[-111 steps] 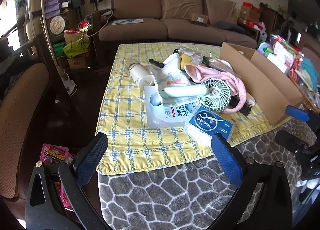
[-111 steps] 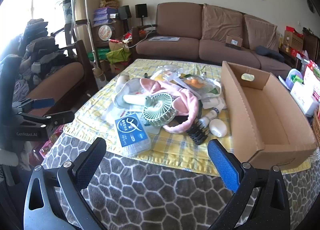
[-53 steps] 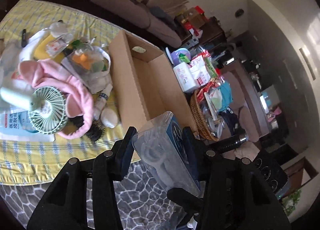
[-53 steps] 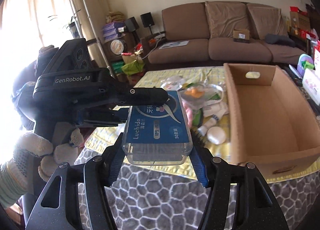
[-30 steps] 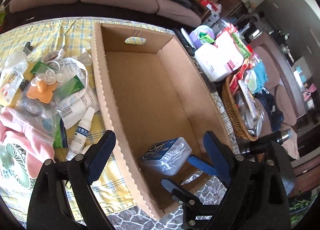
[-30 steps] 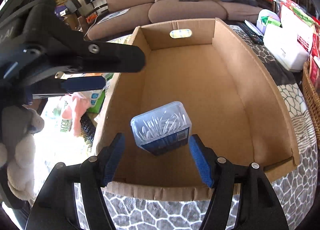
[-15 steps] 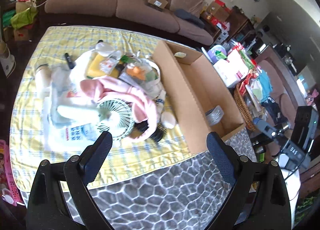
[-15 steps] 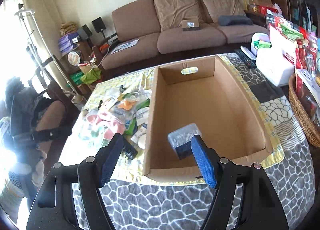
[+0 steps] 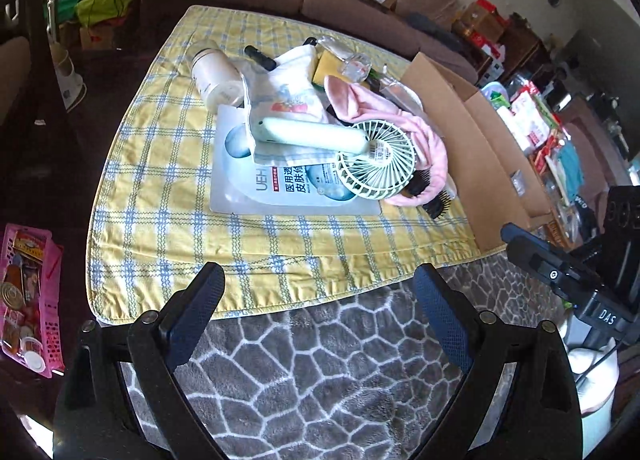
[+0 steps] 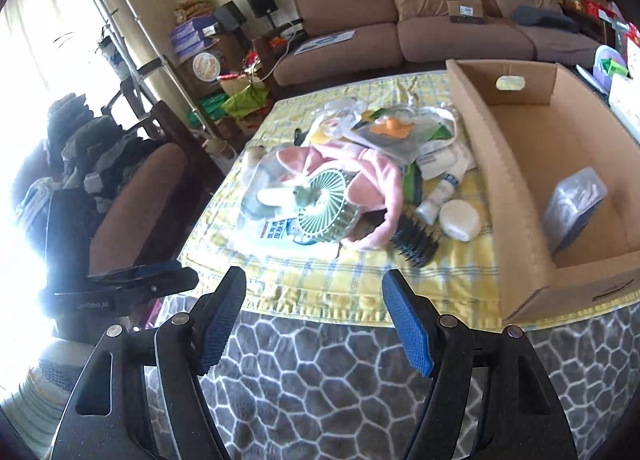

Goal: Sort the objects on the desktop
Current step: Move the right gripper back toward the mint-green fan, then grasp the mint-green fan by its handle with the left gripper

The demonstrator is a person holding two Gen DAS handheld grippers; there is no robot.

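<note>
Only the right wrist view looks into the cardboard box (image 10: 516, 196), where the plastic case (image 10: 576, 200) lies, released since earlier. Left gripper (image 9: 320, 316) and right gripper (image 10: 314, 320) jaws are spread, empty, above the table (image 9: 280, 372).

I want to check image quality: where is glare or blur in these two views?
Right wrist view: window glare whitens the left edge, and the green fan looks slightly smeared. Left wrist view: even light, the fan sharp; both views bend straight edges, like the cardboard box.
</note>
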